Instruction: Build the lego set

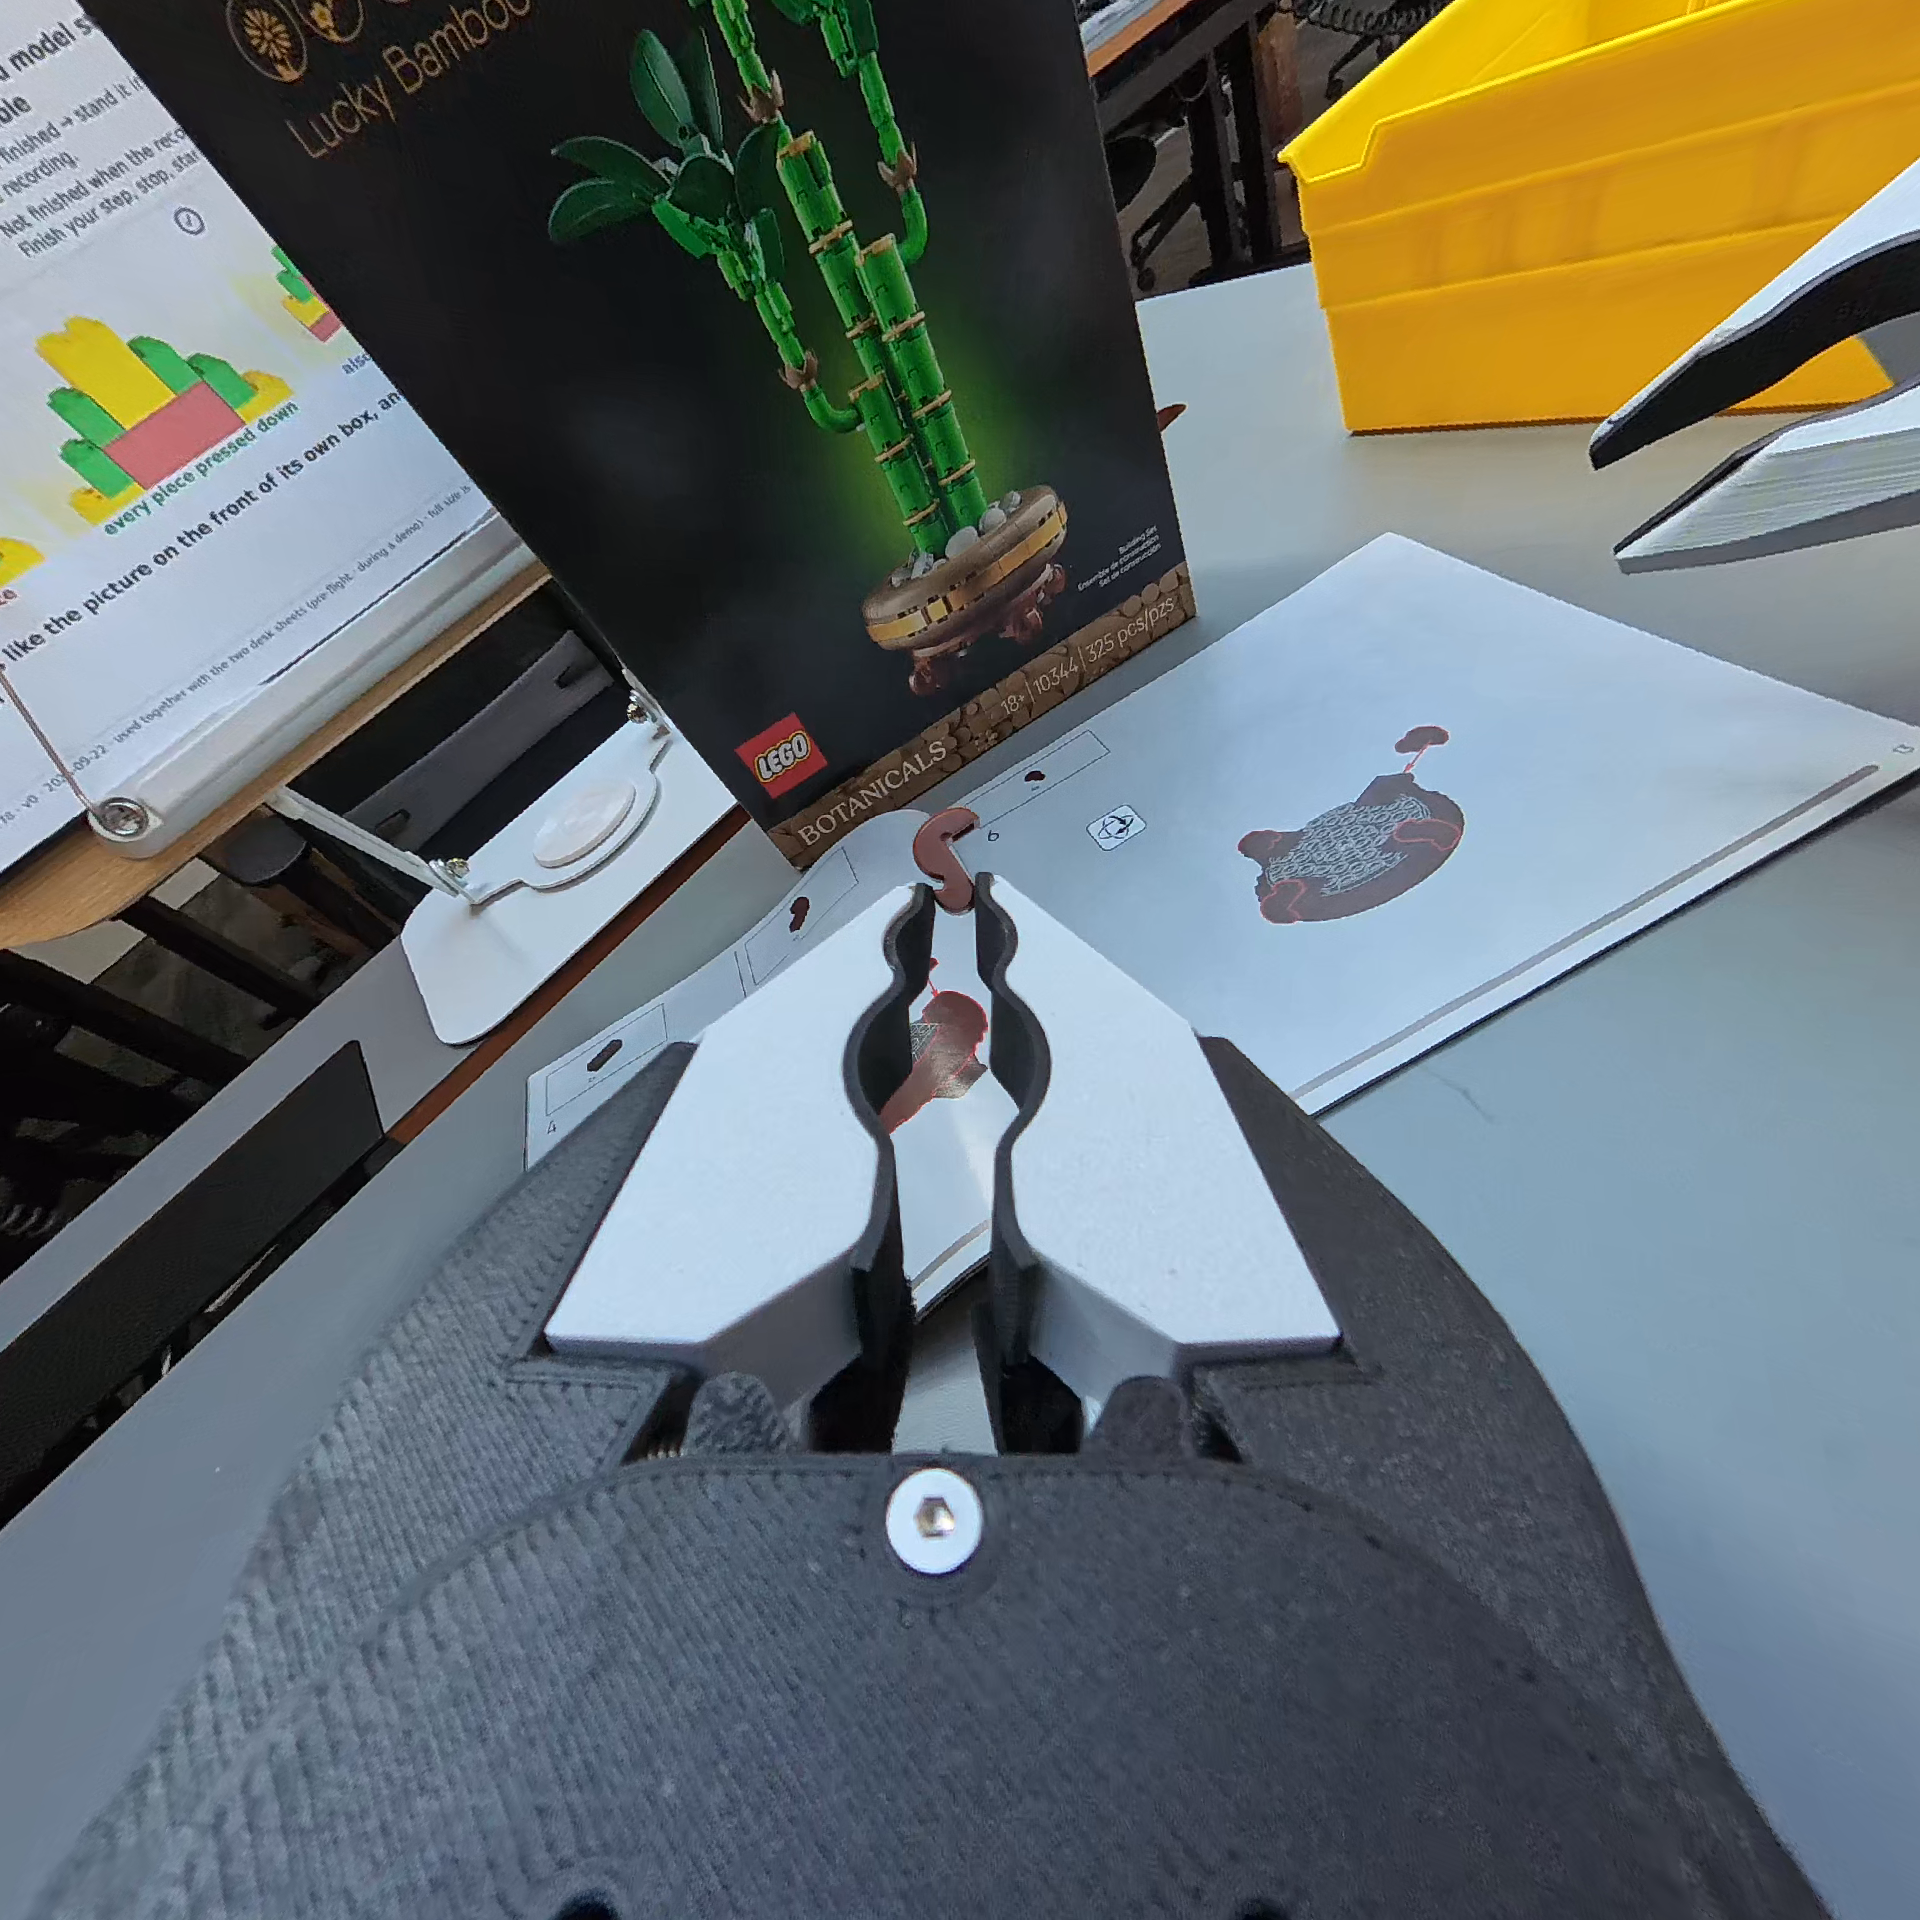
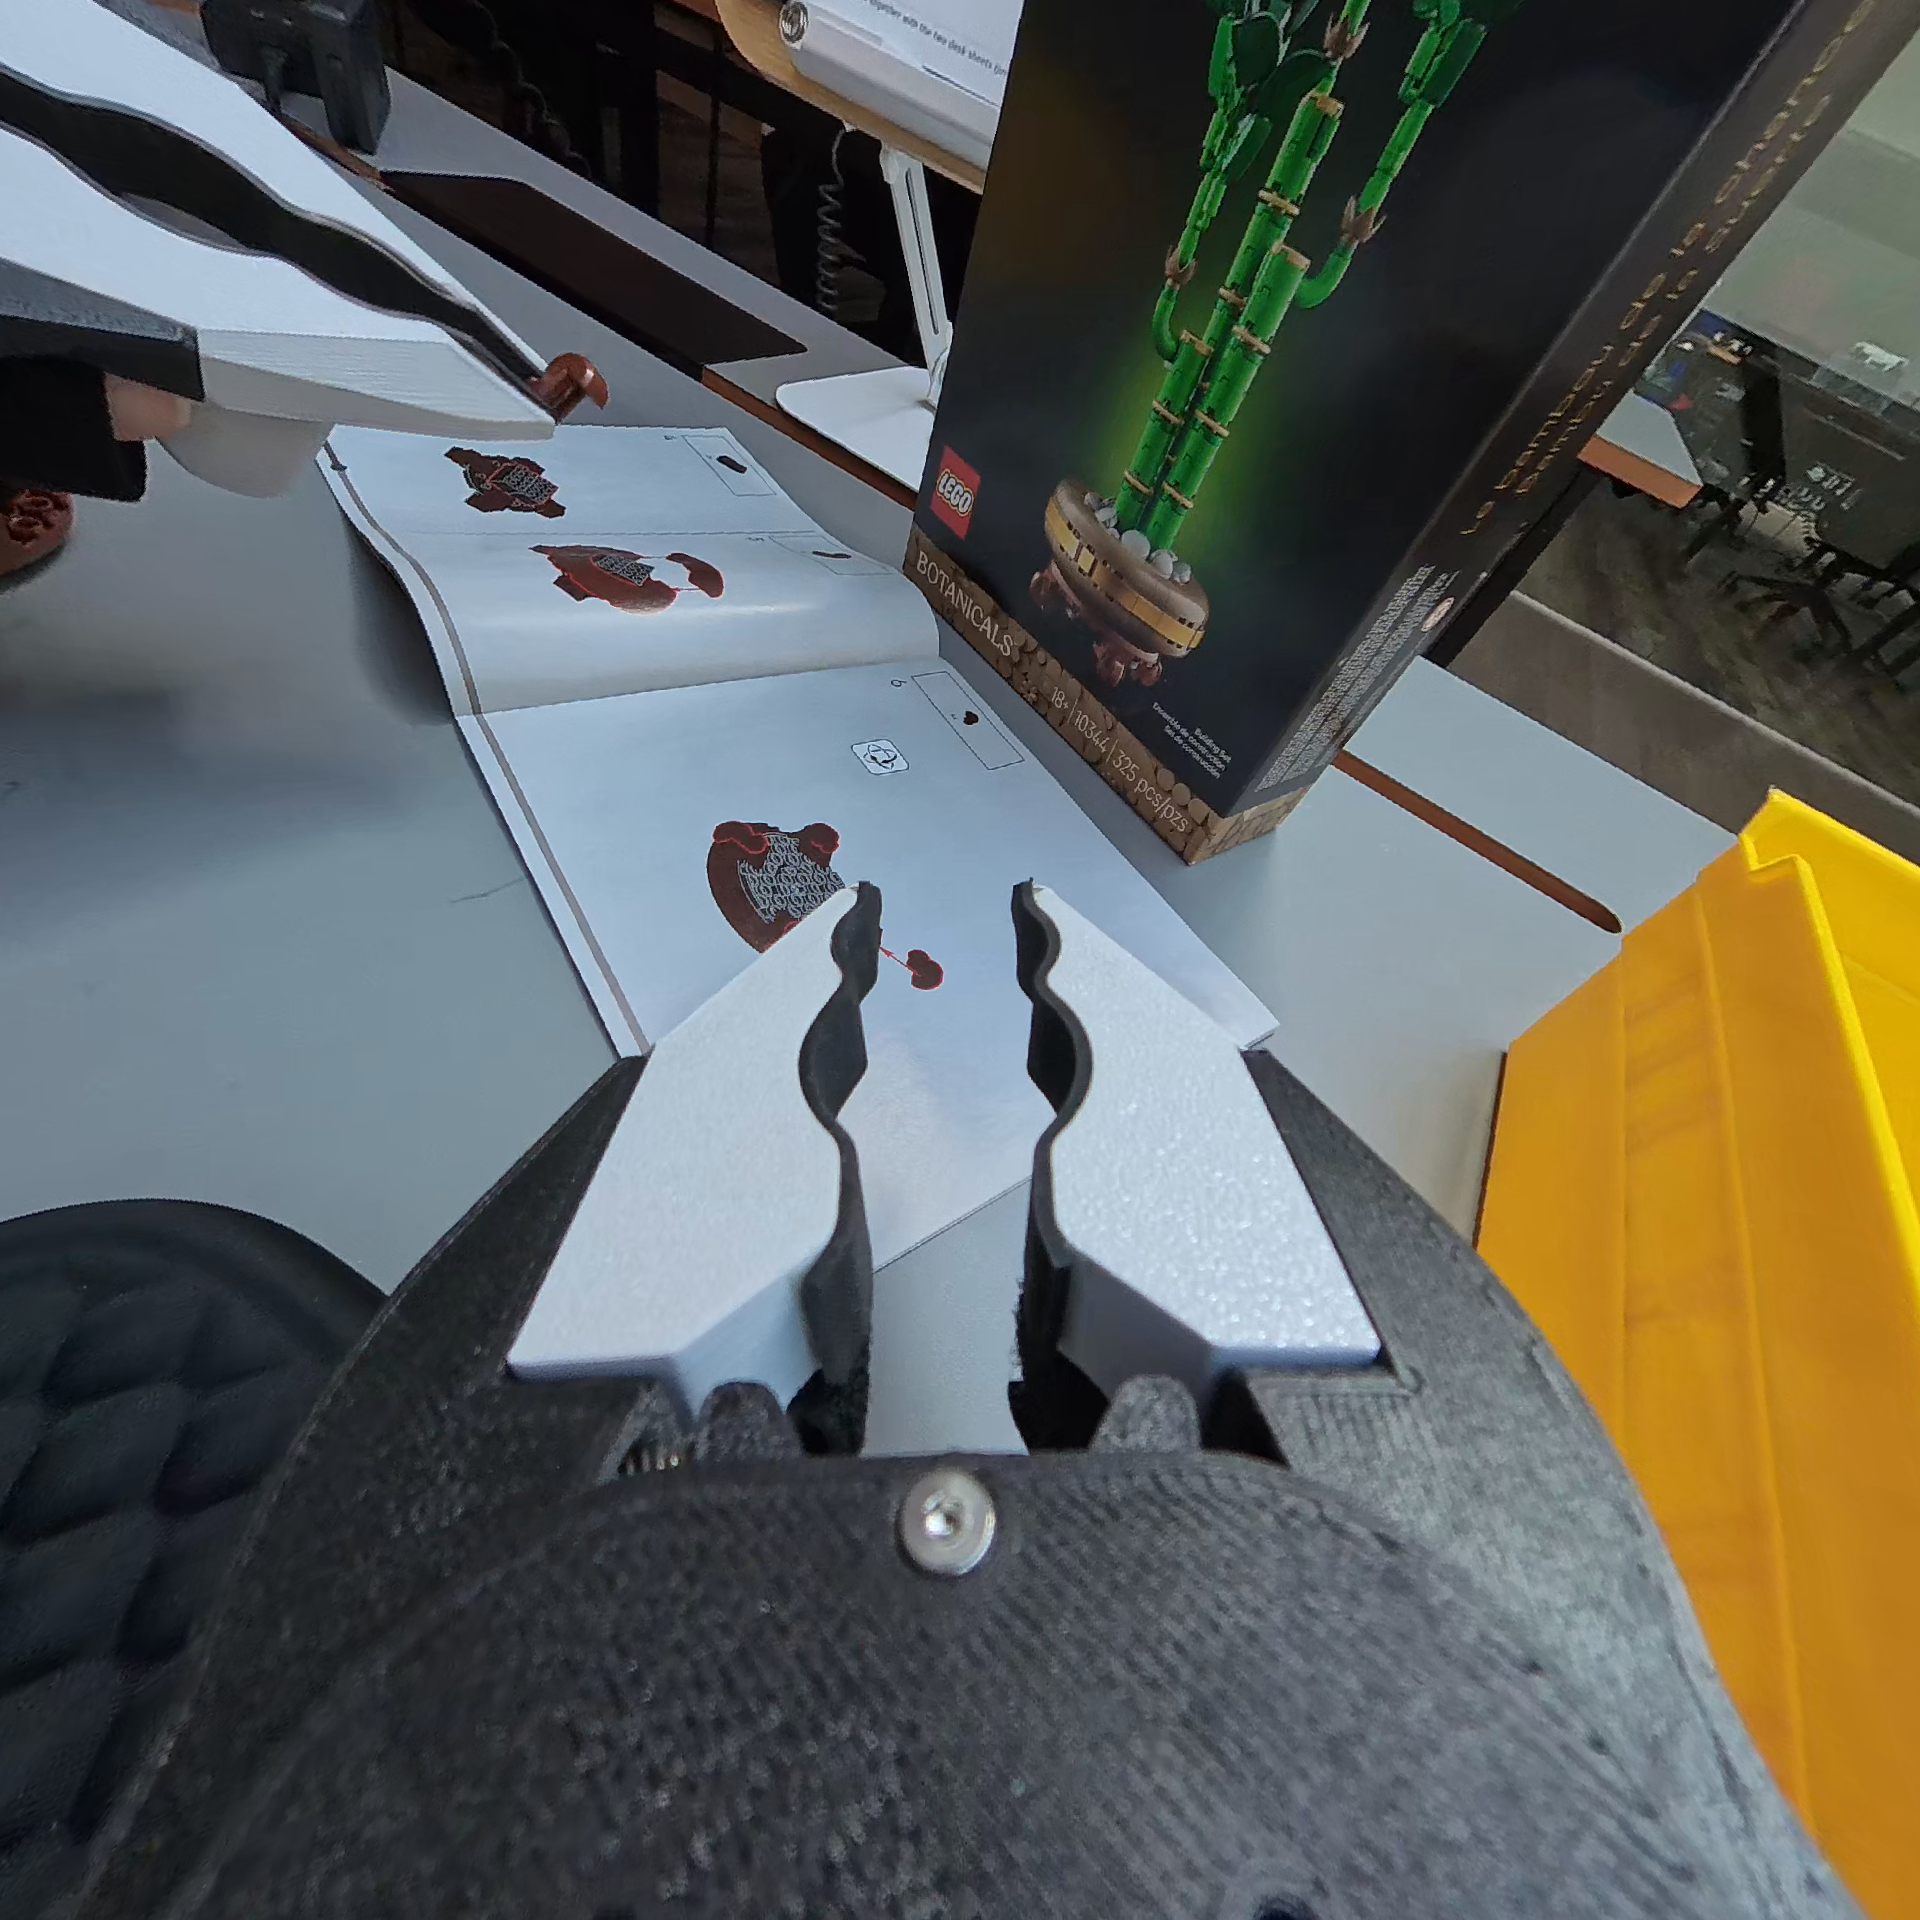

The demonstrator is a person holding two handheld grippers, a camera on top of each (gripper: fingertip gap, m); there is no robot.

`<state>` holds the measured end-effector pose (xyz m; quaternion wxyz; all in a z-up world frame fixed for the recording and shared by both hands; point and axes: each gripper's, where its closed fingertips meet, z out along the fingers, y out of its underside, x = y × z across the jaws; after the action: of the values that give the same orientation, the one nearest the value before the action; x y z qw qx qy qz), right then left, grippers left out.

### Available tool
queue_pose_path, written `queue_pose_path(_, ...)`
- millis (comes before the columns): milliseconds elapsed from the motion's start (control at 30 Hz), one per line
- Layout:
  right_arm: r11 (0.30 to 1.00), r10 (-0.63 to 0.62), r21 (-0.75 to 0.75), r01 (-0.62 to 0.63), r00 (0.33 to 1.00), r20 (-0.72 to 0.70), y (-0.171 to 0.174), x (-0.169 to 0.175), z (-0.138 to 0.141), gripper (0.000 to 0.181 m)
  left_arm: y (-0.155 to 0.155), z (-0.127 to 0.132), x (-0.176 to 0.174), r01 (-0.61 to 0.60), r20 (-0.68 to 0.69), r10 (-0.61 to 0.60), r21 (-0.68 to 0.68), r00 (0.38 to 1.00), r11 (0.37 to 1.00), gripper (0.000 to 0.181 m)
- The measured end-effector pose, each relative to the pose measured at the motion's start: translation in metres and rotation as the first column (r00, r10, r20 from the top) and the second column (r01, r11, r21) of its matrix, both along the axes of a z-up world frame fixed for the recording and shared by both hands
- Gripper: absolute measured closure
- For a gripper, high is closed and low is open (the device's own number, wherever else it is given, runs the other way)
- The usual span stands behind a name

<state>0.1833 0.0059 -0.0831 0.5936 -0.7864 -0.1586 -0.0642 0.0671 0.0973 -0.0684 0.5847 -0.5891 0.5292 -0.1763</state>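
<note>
Left gripper [image 1: 948, 891] pinches my curled reddish-brown piece [image 1: 943, 840] above the instruction booklet [image 1: 1455, 665] for matching; right gripper [image 2: 945, 891] gapes empty.

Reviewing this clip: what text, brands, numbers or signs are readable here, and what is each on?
I don't quote writing; these things bear it.
Black set box: legible print on front and side.
Open instruction booklet: small printed marks.
White sheet on a stand: printed lines, partly cut off.
Yellow bin, brown piece in the left tongs: none visible.
</note>
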Motion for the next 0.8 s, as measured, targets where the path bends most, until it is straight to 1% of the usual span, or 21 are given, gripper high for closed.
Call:
queue_pose_path(100, 1.000, -0.007, 0.003, 0.007, 1.000, -0.007, 0.000, 0.002, 0.000, 0.155, -0.006, -0.006, 0.005, 0.042, -0.021, -0.042, -0.020, 0.999, 0.999, 0.175)
queue_pose_path(200, 1.000, -0.017, -0.003, 0.017, 1.000, -0.026, 0.001, 0.006, 0.000, 0.155, -0.021, -0.016, 0.013, 0.143, -0.068, -0.148, -0.072, 0.987, 0.987, 0.175)
queue_pose_path(400, 0.999, -0.049, 0.018, 0.050, 0.998, -0.032, -0.001, 0.015, 0.007, 0.156, -0.032, -0.015, 0.018, 0.160, -0.090, -0.164, -0.050, 0.982, 0.986, 0.175)
queue_pose_path(667, 0.997, -0.074, 0.004, 0.074, 0.995, -0.060, -0.002, 0.021, 0.010, 0.155, -0.046, -0.018, 0.024, 0.189, -0.119, -0.193, -0.042, 0.974, 0.981, 0.175)
queue_pose_path(733, 0.997, -0.077, 0.004, 0.078, 0.994, -0.073, -0.003, 0.021, 0.011, 0.155, -0.051, -0.021, 0.026, 0.212, -0.143, -0.214, -0.031, 0.966, 0.977, 0.175)
queue_pose_path(800, 0.997, -0.073, 0.002, 0.073, 0.994, -0.076, -0.003, 0.020, 0.012, 0.155, -0.060, -0.027, 0.029, 0.271, -0.194, -0.268, -0.009, 0.944, 0.962, 0.175)
